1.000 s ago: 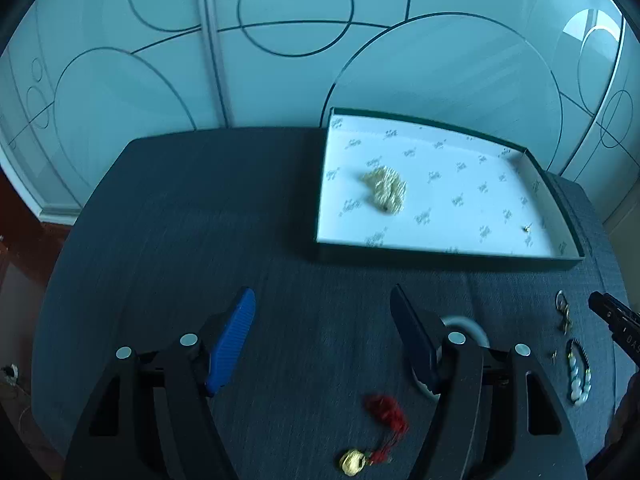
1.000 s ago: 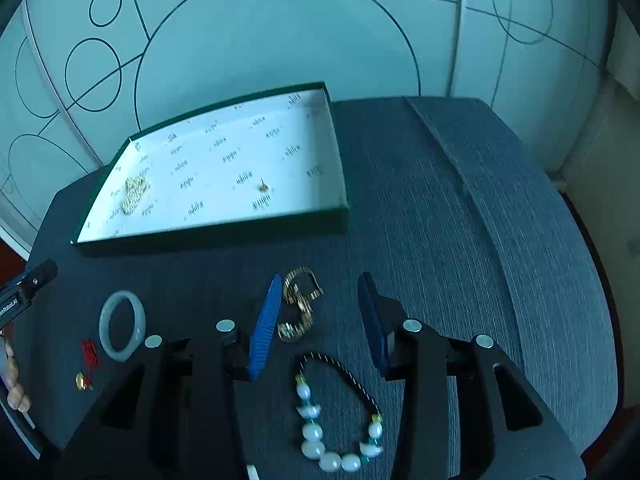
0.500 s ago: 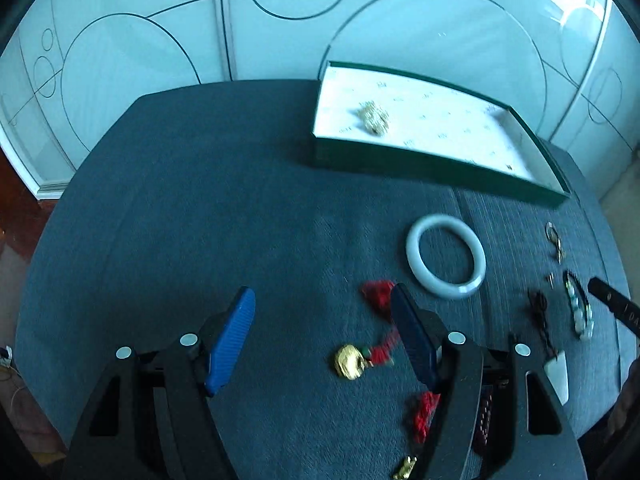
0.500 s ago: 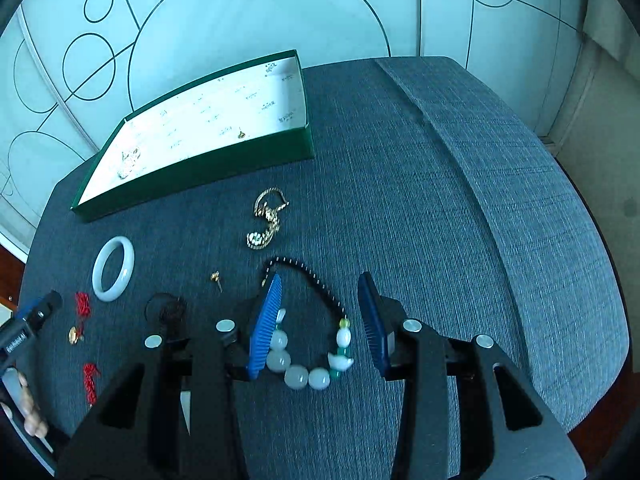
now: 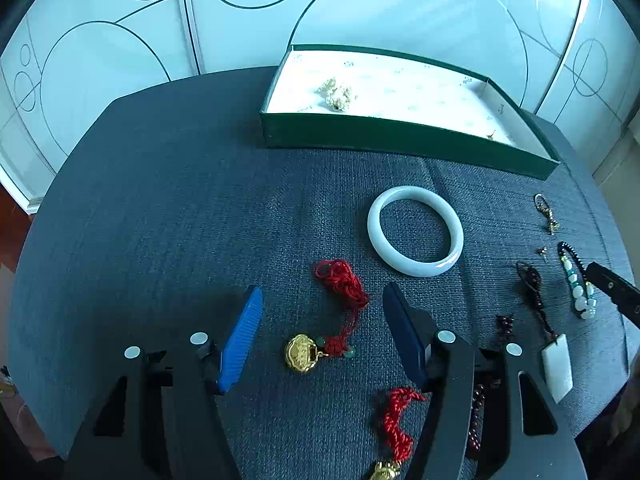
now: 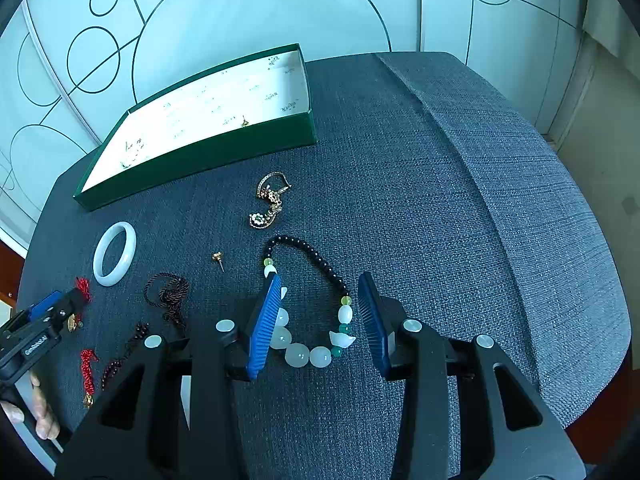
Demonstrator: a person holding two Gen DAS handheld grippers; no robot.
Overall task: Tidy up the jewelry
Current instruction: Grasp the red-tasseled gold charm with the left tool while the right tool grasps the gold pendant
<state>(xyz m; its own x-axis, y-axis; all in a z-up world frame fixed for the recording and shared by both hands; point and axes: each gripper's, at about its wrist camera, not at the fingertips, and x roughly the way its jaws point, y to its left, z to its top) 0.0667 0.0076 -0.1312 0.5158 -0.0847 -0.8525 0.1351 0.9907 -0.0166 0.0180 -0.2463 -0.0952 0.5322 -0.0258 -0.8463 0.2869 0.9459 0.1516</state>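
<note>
Red-corded gold charm (image 5: pixel 304 356) lay between my left gripper's (image 5: pixel 320 340) closing jaws, not yet pinched; my right gripper (image 6: pixel 318 320) hung spread over the beaded bracelet (image 6: pixel 316 320), both likely bound for the green box (image 5: pixel 400 136).

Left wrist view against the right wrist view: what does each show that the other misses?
Only the left wrist view: the white rectangular stone pendant and the left tool straddling the gold locket on red knotted cord, jaws closing, pads not touching it.

Only the right wrist view: the right tool, open around the bead bracelet's white stones, and a person's fingers.

Both: green box with white lining, pale jade bangle, black-and-white bead bracelet, gold chain piece, small gold stud.
</note>
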